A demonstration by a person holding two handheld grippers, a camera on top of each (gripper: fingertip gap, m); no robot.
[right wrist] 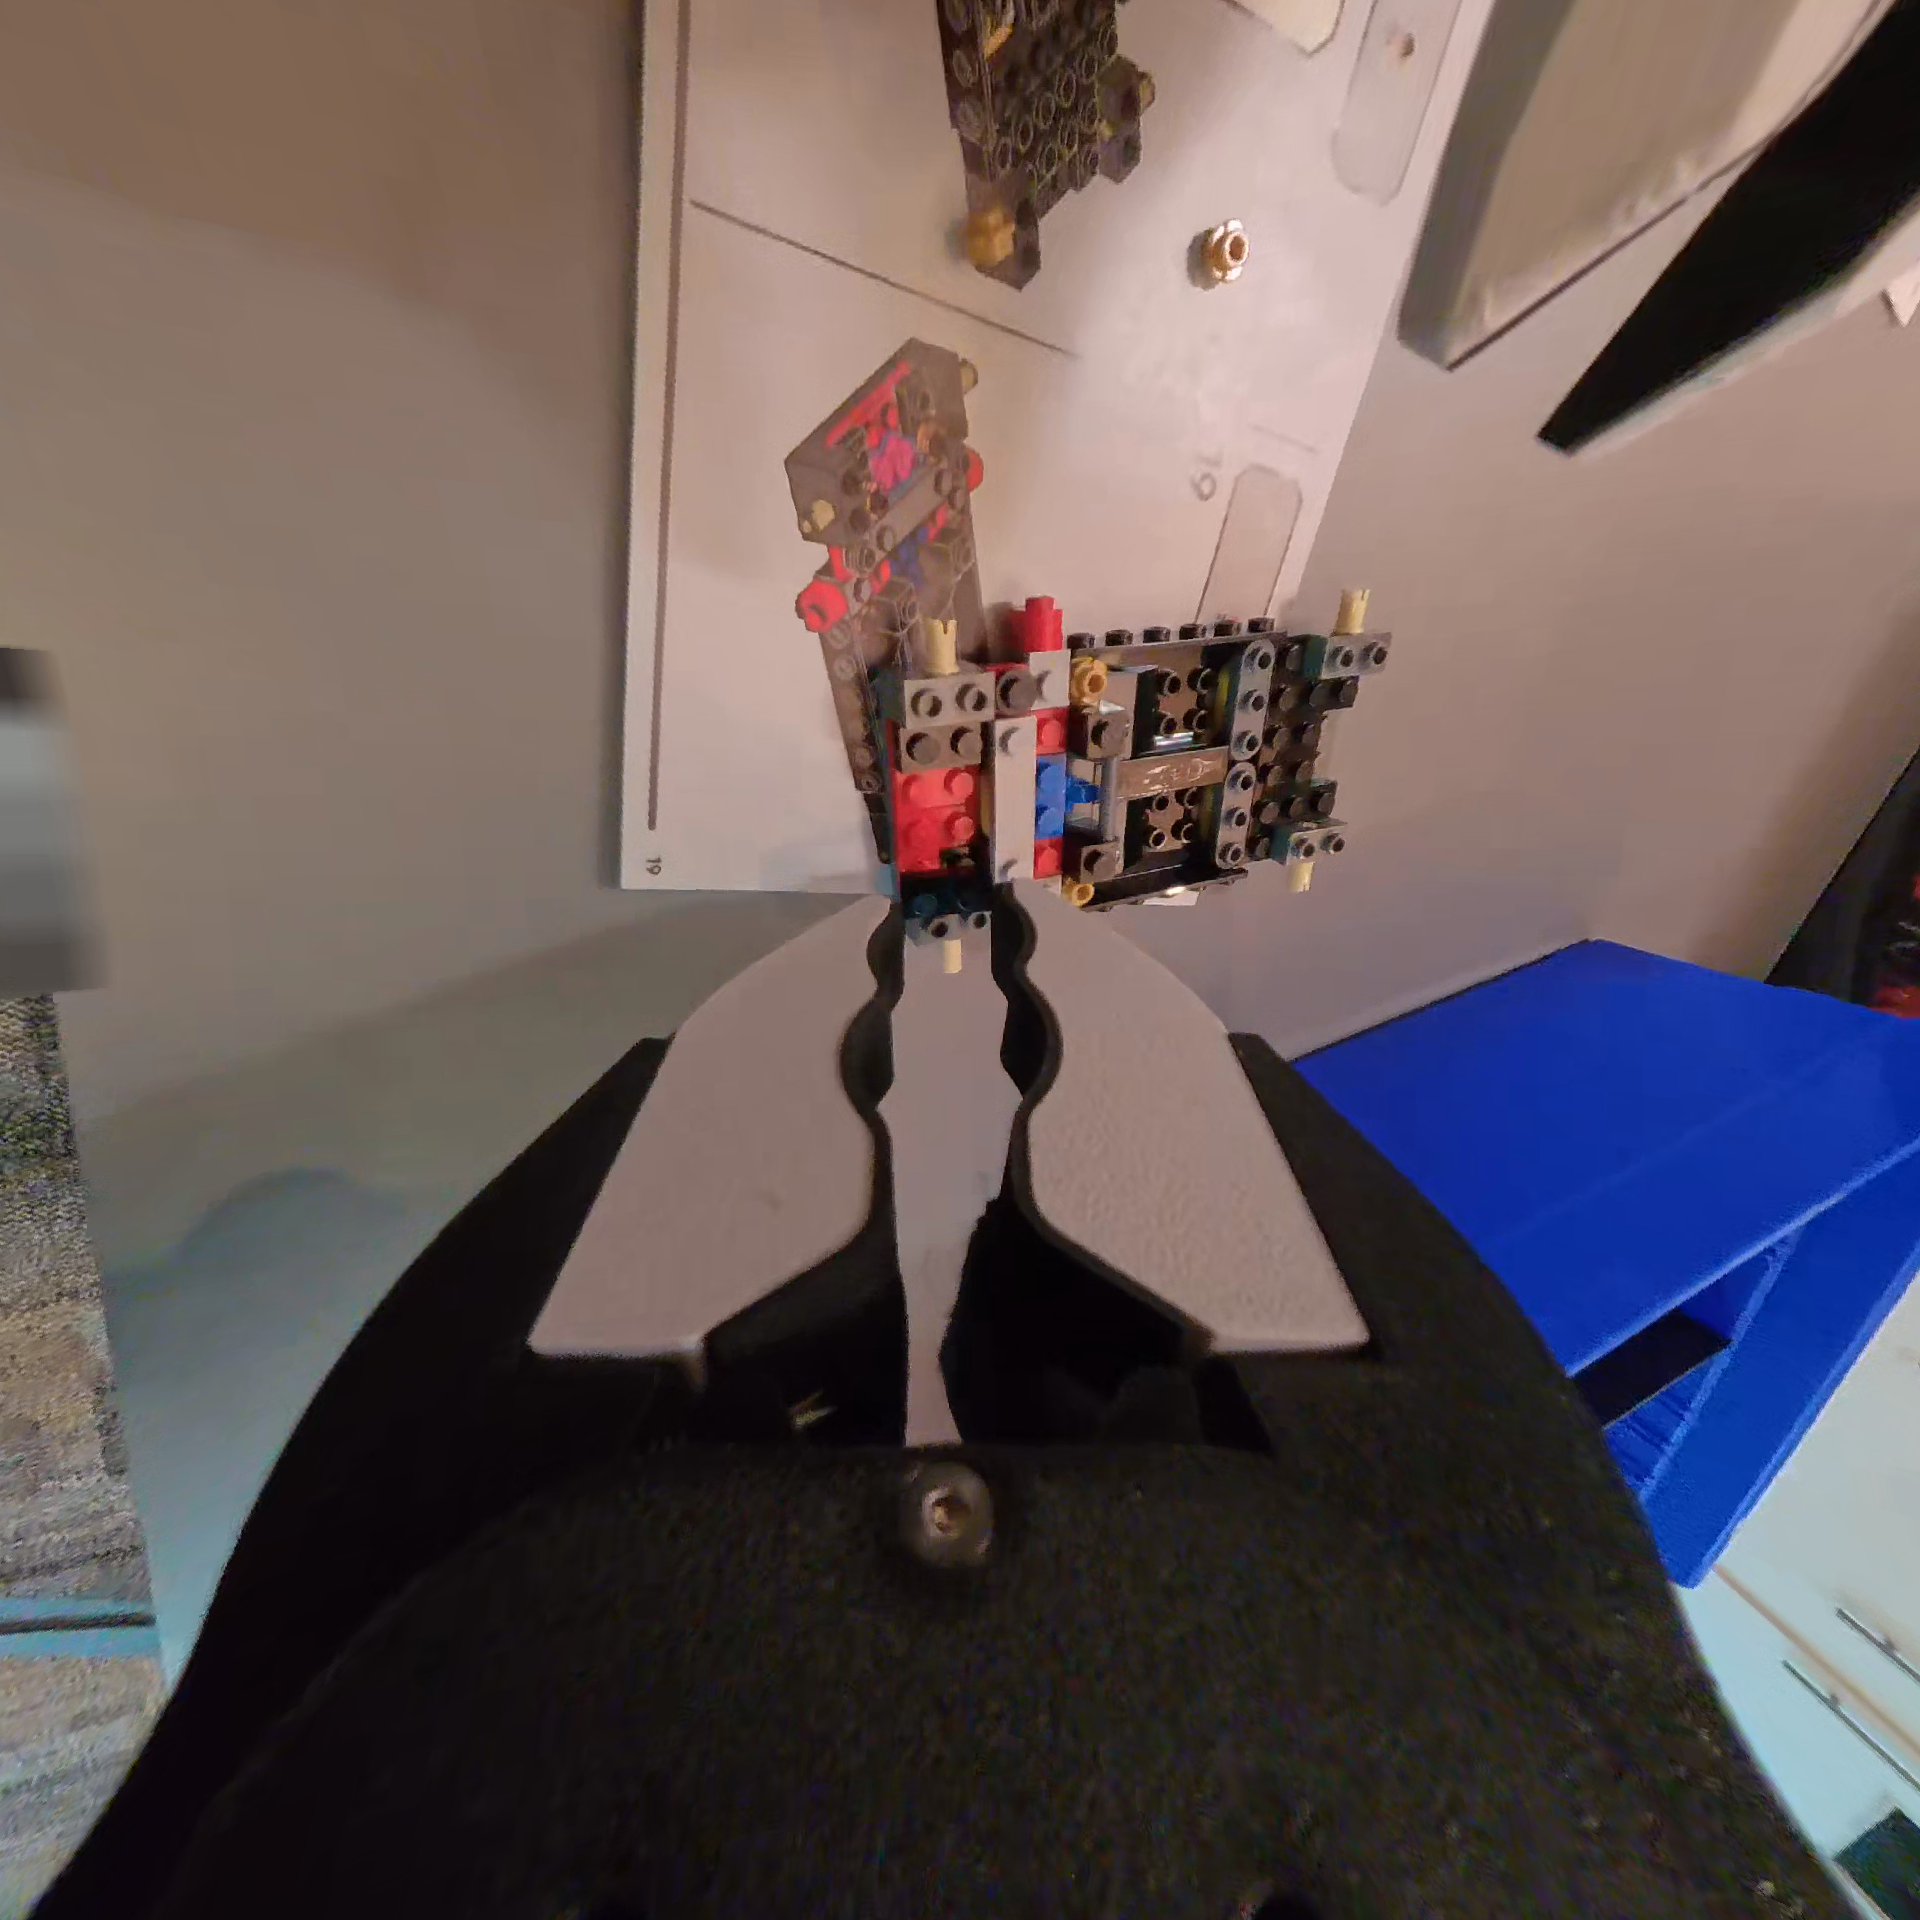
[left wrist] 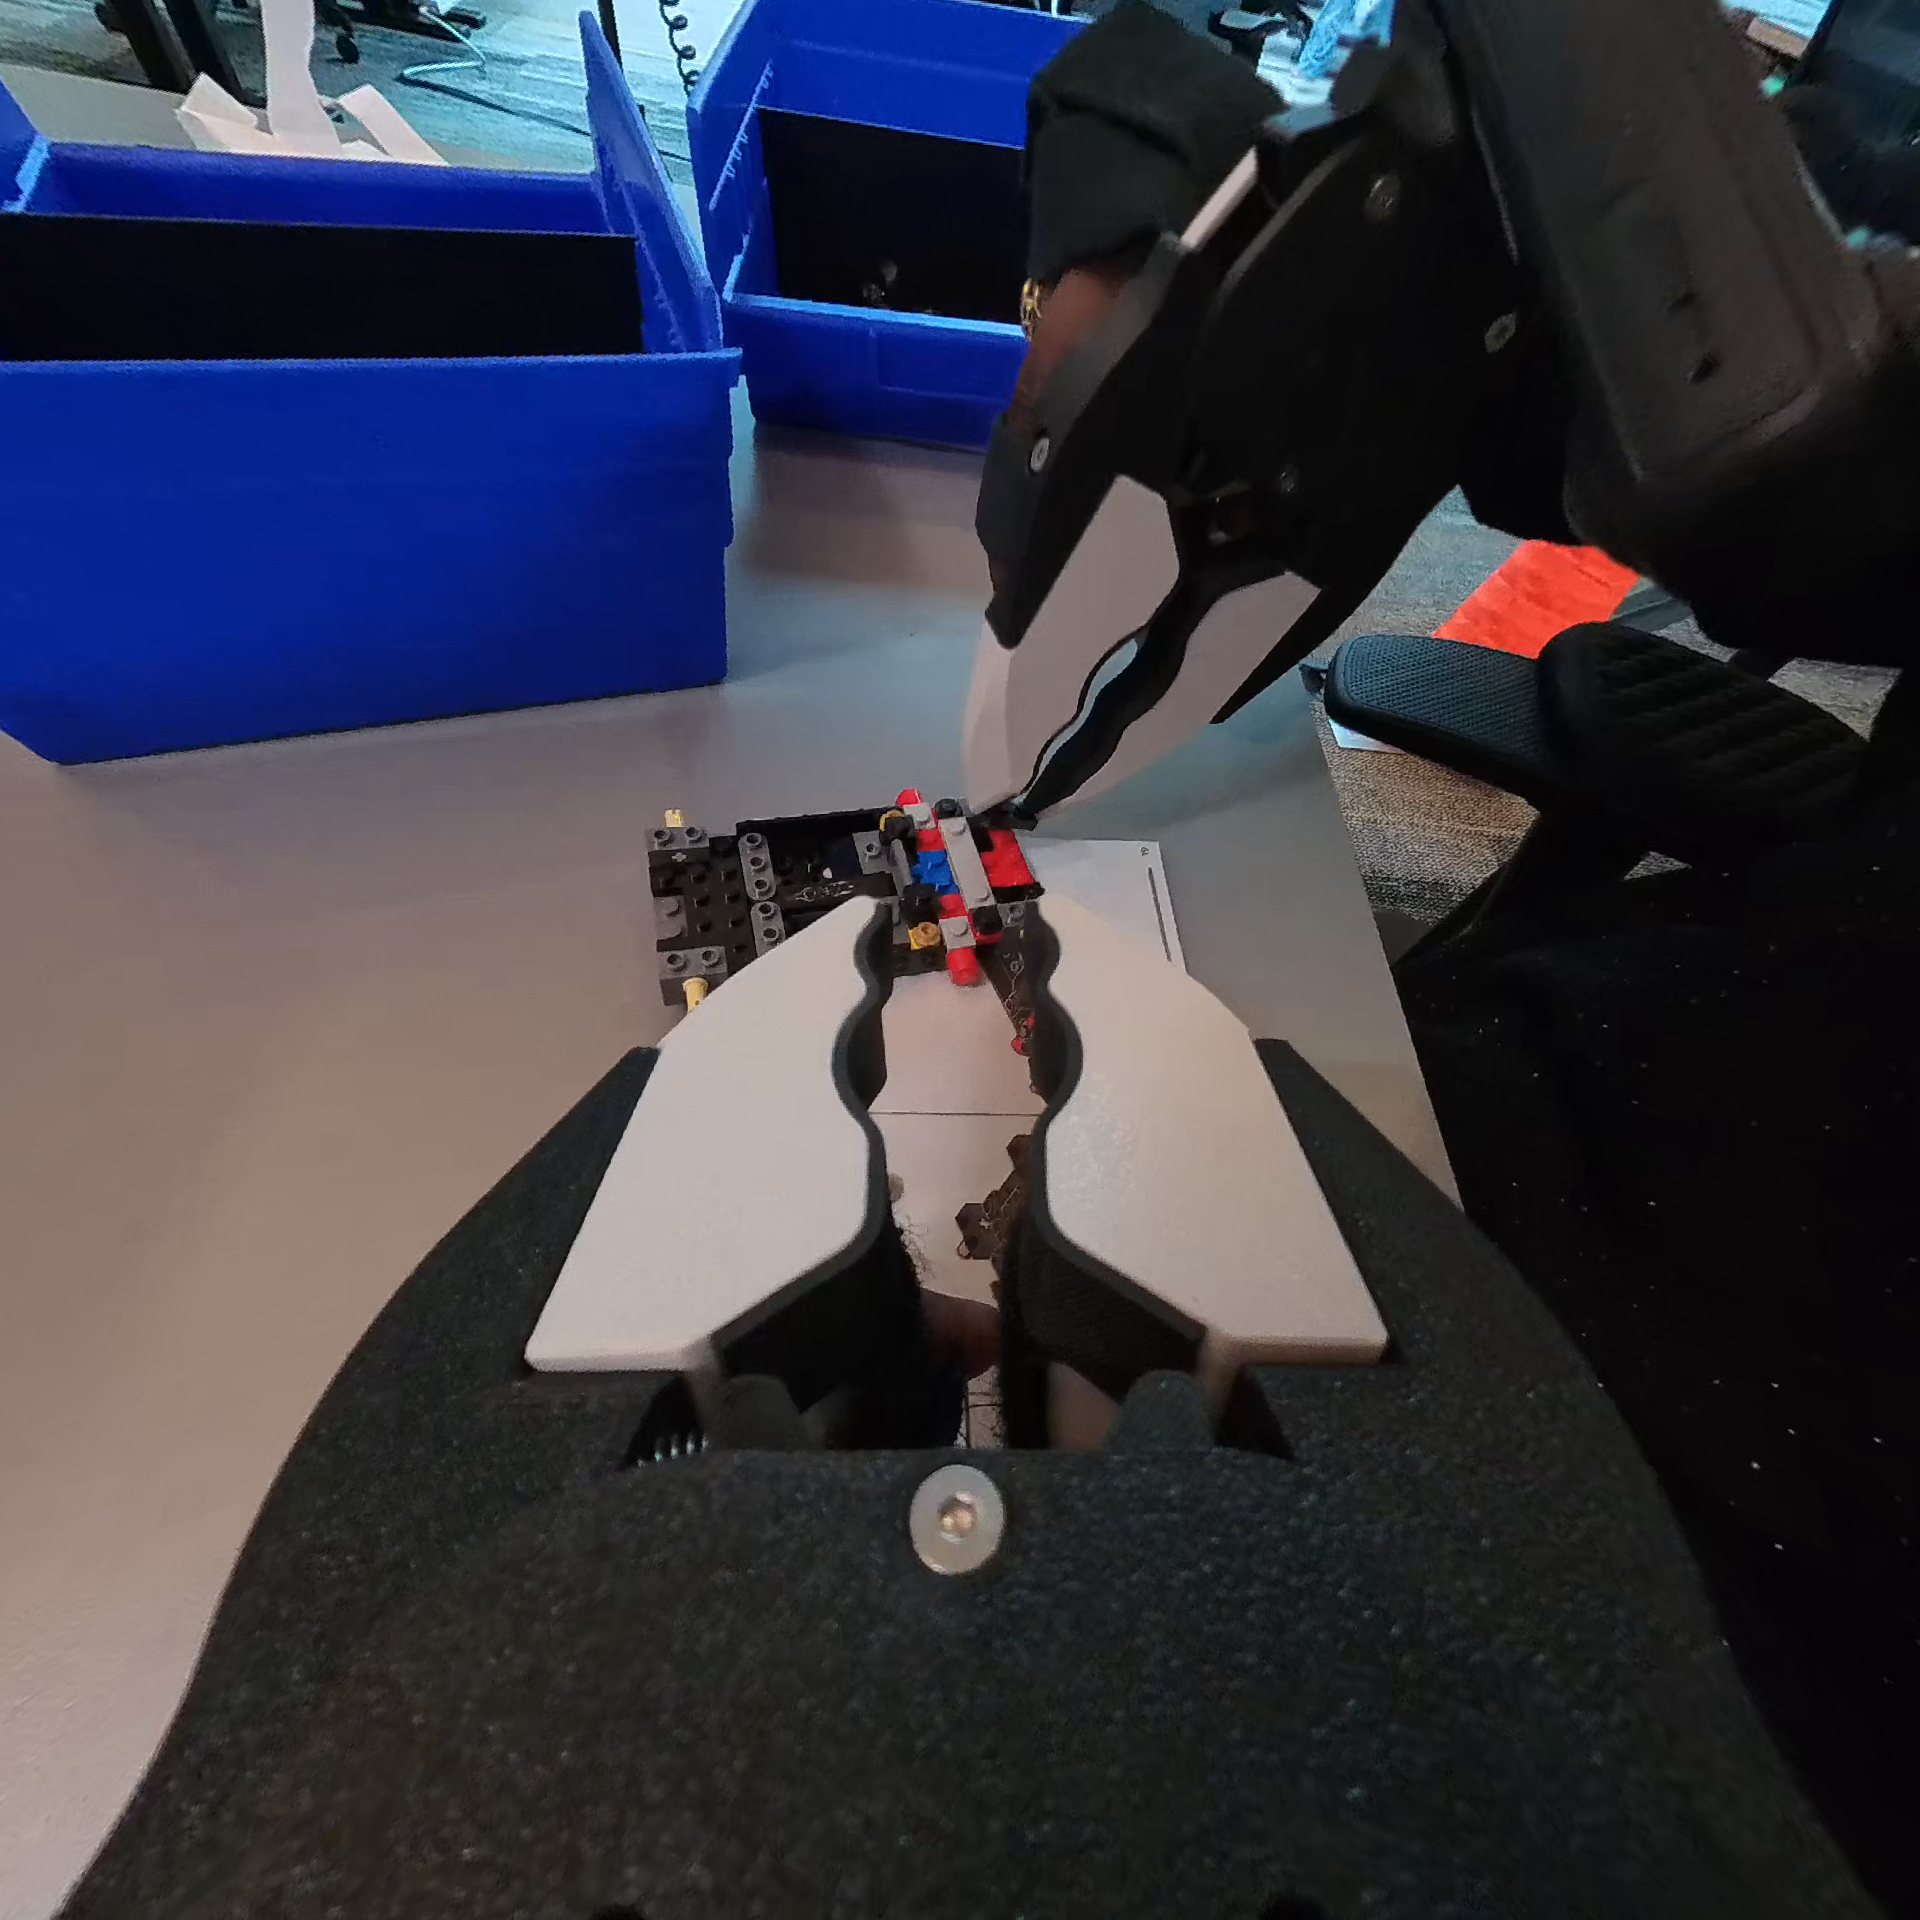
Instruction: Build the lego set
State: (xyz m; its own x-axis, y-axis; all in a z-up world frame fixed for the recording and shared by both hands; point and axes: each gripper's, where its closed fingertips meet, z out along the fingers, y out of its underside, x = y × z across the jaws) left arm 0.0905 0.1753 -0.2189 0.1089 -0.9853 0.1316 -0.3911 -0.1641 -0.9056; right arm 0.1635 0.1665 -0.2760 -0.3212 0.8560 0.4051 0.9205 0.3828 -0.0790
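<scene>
The lego model (left wrist: 831, 883), a black and grey plate frame with red, blue and white bricks at one end, lies on a white instruction sheet (left wrist: 1122, 894) on the grey table. My right gripper (left wrist: 1013, 816) comes down from the upper right. Its tips are closed on the small dark plate at the model's red end, seen close up in the right wrist view (right wrist: 945, 920). My left gripper (left wrist: 956, 920) hovers just short of the model (right wrist: 1143, 758), fingers apart and empty. One left finger (right wrist: 1558, 208) shows at the top right of the right wrist view, apart from the model.
Two blue bins (left wrist: 364, 540) (left wrist: 873, 353) stand behind the model; one also shows in the right wrist view (right wrist: 1662, 1143). The instruction sheet (right wrist: 727, 520) carries printed pictures of the build. A black chair armrest (left wrist: 1455, 707) lies past the table's right edge. The grippers' ends are close to 10 centimetres from one another.
</scene>
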